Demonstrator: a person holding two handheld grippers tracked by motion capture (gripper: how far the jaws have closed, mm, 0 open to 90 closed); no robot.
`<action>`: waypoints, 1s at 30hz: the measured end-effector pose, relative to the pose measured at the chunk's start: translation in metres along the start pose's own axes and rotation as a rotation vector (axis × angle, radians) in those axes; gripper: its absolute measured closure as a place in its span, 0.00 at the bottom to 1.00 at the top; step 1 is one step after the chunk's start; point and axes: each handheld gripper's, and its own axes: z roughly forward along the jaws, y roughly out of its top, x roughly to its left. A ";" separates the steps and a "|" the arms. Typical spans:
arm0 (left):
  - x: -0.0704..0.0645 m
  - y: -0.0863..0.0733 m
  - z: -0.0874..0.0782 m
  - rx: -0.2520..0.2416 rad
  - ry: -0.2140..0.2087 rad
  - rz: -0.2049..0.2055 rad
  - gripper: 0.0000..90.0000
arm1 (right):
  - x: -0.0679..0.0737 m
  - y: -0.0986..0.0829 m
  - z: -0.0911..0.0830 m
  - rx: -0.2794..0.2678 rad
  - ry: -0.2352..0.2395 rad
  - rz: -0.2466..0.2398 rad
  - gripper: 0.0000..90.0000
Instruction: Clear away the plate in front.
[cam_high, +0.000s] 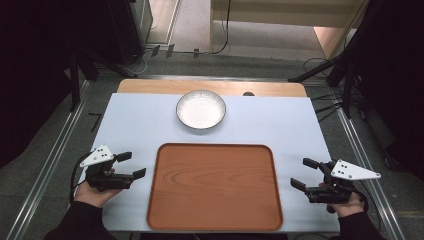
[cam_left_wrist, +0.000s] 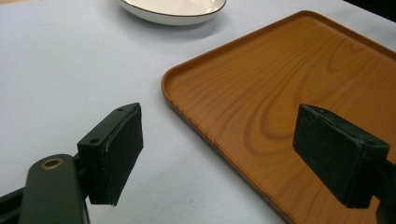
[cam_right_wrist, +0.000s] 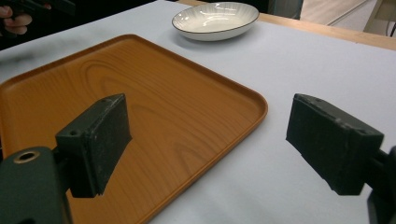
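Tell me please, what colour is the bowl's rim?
The bowl is white with a thin dark rim, clearest in the right gripper view.

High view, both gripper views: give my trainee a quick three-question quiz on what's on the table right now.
1. True or false: the white round ceramic bowl sits on the brown rectangular wooden tray.
2. Which stands open: A) left gripper alone, B) right gripper alone, C) both?
3. Fill in: in the high view, the bowl lies ____ the tray's far edge.

Key: 1 false, it rests on the pale sheet. 2 C. 3 beyond.
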 end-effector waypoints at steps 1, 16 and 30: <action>0.000 0.000 0.000 -0.001 -0.003 -0.004 0.19 | 0.000 0.000 0.000 0.000 0.000 0.000 0.16; 0.003 0.007 0.006 0.021 -0.003 -0.048 0.20 | -0.002 -0.002 0.000 0.021 -0.043 0.005 0.15; 0.006 0.016 0.019 0.068 -0.005 -0.090 0.20 | -0.003 -0.003 0.001 0.034 -0.040 0.010 0.15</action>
